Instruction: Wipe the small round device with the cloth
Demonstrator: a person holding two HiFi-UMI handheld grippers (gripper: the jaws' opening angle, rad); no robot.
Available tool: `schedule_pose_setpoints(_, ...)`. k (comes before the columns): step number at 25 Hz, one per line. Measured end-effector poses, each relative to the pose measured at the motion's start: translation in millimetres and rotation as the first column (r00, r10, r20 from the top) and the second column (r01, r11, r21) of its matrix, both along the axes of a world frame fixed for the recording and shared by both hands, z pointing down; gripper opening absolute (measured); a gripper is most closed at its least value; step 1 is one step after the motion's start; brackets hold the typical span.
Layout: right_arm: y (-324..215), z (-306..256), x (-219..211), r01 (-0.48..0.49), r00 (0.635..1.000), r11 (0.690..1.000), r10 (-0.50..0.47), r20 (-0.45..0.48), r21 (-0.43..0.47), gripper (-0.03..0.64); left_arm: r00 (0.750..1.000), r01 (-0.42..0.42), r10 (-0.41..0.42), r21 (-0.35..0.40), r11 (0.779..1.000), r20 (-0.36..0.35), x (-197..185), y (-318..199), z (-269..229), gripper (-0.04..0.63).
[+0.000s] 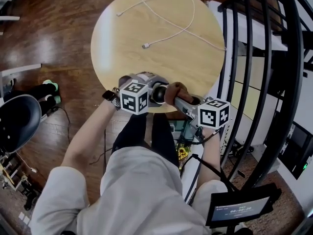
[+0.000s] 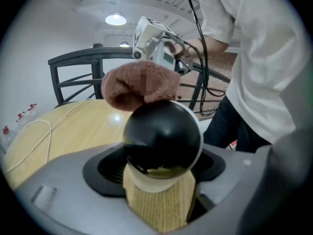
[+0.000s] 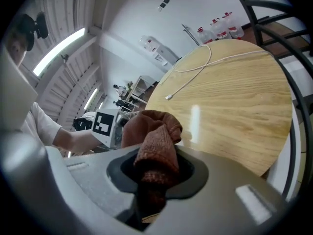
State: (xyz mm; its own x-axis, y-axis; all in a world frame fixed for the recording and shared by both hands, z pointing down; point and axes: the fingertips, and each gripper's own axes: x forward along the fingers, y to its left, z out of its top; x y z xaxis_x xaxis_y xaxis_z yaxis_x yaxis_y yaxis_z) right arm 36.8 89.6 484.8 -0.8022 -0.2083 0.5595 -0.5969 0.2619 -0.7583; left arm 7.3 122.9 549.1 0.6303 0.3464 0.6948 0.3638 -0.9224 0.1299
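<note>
The small round device, a black ball with a white rim, sits between the jaws of my left gripper, which is shut on it. In the head view the device hangs over the near edge of the round wooden table. A reddish-brown cloth is bunched in my right gripper, which is shut on it. The cloth rests against the top of the ball, and shows as a brown lump beside the left gripper. The right gripper comes in from the right.
A white cable loops across the far half of the table. A black metal railing stands close on the right. A black chair is on the left on the wooden floor. Bottles stand beyond the table's far edge.
</note>
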Motion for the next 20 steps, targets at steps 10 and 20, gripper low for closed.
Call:
schedule_pose_setpoints(10, 9.2, 54.4, 0.3, 0.081, 0.983, 0.992, -0.096, -0.155, -0.097, 0.086, 1.0, 0.029, -0.029, 0.007, 1.0, -0.001, 0.3, -1.2, -1.7, 0.359)
schedule_pose_setpoints(20, 14.7, 78.9, 0.6, 0.091, 0.947, 0.994, -0.106, -0.302, -0.064, 0.086, 0.999, 0.039, -0.039, 0.001, 0.999, -0.009, -1.1, 2.4, -2.4, 0.36)
